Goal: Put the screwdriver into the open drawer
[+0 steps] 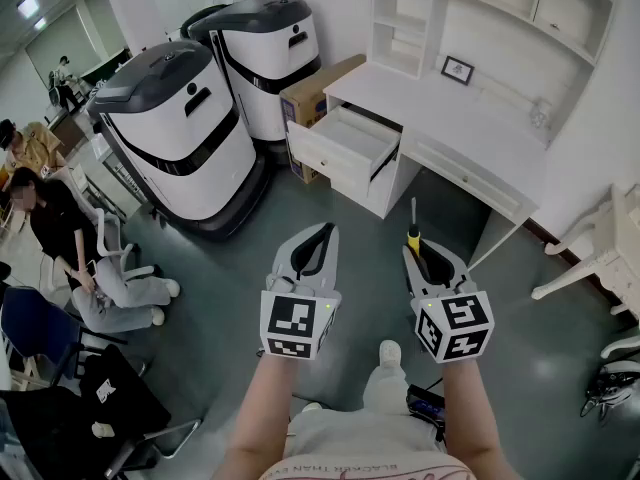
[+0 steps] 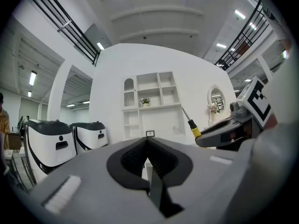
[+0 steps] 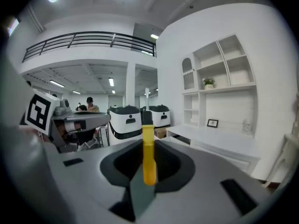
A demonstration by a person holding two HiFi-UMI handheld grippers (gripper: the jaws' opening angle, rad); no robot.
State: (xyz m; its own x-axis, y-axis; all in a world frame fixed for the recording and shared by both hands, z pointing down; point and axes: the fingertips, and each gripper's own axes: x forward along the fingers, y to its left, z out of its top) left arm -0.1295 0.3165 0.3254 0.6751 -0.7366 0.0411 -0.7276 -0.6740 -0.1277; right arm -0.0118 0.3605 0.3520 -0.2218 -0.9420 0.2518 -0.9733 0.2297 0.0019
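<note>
Both forearms reach forward side by side. The left claw [image 1: 325, 233] is level, its grey plastic jaws and ribbed black pads pressed together on nothing, and the right claw [image 1: 413, 255] tips slightly down. It is clenched on the screwdriver [image 3: 148, 160], whose smooth yellow handle and thin metal shaft point toward the far white counter [image 1: 470, 133], well short of its open, boxy drawer [image 1: 325, 160].

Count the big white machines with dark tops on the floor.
2. The nearer machine stands left of the open drawer; the farther machine stands behind it, beside the cardboard box. None looks hidden.
</note>
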